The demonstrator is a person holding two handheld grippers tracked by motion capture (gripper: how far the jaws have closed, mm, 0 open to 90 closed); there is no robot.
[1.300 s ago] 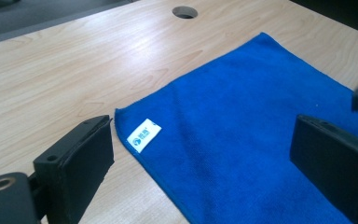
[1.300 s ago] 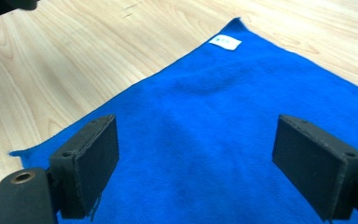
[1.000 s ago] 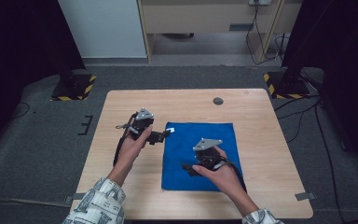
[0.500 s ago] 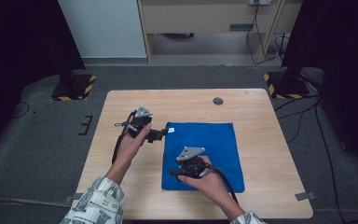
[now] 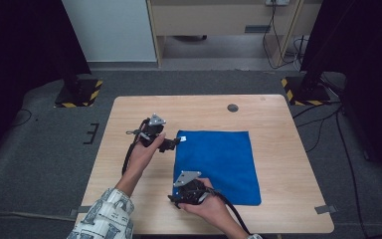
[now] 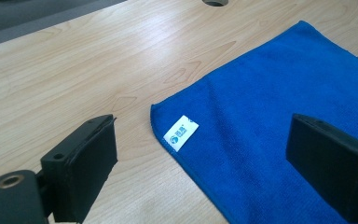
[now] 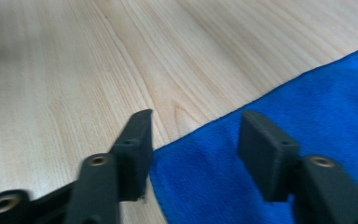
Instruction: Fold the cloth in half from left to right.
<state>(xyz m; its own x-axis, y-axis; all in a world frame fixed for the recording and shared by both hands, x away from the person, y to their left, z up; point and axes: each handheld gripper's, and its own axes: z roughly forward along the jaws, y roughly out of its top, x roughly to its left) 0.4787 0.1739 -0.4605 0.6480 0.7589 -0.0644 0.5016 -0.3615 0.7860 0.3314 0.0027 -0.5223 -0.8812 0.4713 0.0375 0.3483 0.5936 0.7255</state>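
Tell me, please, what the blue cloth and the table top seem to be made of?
The blue cloth looks like microfibre: soft, matte, fine nap, stitched edge, small white label. The table top looks like light wood or wood-look laminate: visible grain, slight sheen. Which of the two, I cannot tell.

A light wooden bench (image 5: pixel 278 164) is standing on grey carpet (image 5: pixel 45 159), with a round cable hole (image 5: pixel 233 107) sitting near its far edge. Black curtains (image 5: pixel 25 45) are hanging at both sides. Two stand bases edged in yellow-and-black tape (image 5: pixel 77 93) are resting on the floor beyond the bench corners. A pale panel (image 5: pixel 112 30) and a wooden cabinet (image 5: pixel 219 17) are standing behind, cables (image 5: pixel 273 35) trailing down beside them.
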